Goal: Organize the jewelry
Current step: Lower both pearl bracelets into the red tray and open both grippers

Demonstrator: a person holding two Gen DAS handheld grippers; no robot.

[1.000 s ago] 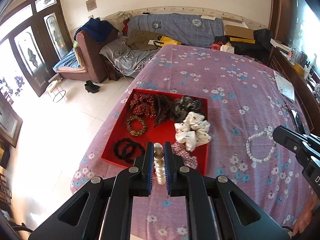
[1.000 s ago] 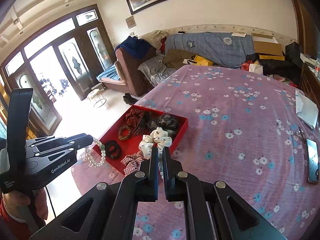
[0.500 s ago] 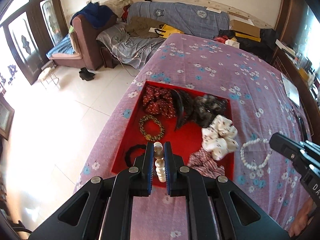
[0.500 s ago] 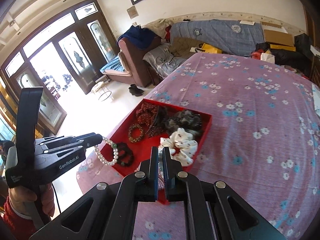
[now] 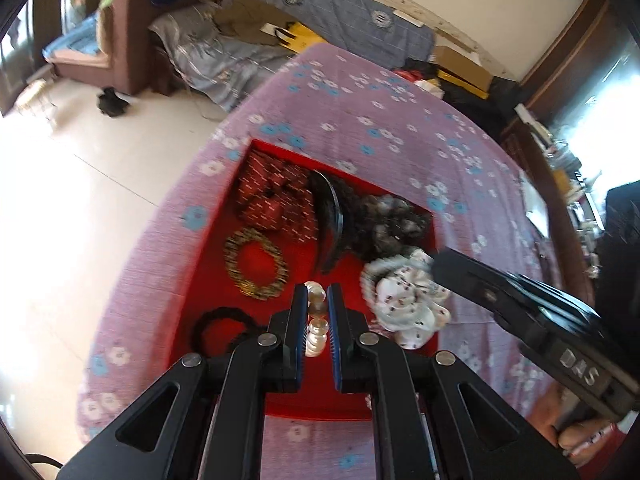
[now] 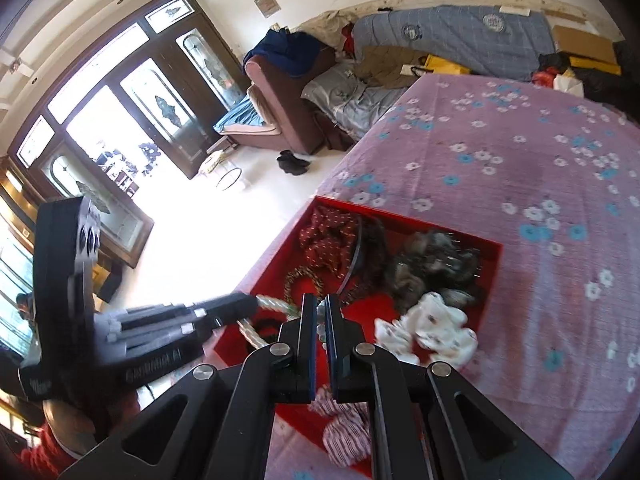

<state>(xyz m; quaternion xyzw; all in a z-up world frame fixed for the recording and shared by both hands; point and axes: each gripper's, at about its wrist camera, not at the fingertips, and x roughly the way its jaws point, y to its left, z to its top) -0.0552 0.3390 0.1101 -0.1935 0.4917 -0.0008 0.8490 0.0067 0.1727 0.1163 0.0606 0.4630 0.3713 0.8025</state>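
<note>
- A white pearl-bead bracelet (image 5: 317, 322) is clenched in the left tongs (image 5: 318, 312) over the red square tray (image 5: 208, 292) at the bed's edge.
- Beads of a second strand, barely seen, are gripped by the right tongs (image 6: 320, 316).

Both claws are the same build: chunky matte black plastic, two long flat fingers each, with blue pads lining the inner faces. The left claw (image 5: 318, 312) has round silver screw heads at the finger pivots and triangular cutouts in the arms behind them. Same deal on the right claw (image 6: 316, 316), silver screws and those triangle windows. Seen from the side, the body of each is a stack of black bars with white lettering printed on it, too blurred to read properly. The left one also carries a tall black slab with a white patch on it. The person's hand (image 6: 68, 420) has a red sleeve (image 6: 40, 456).
</note>
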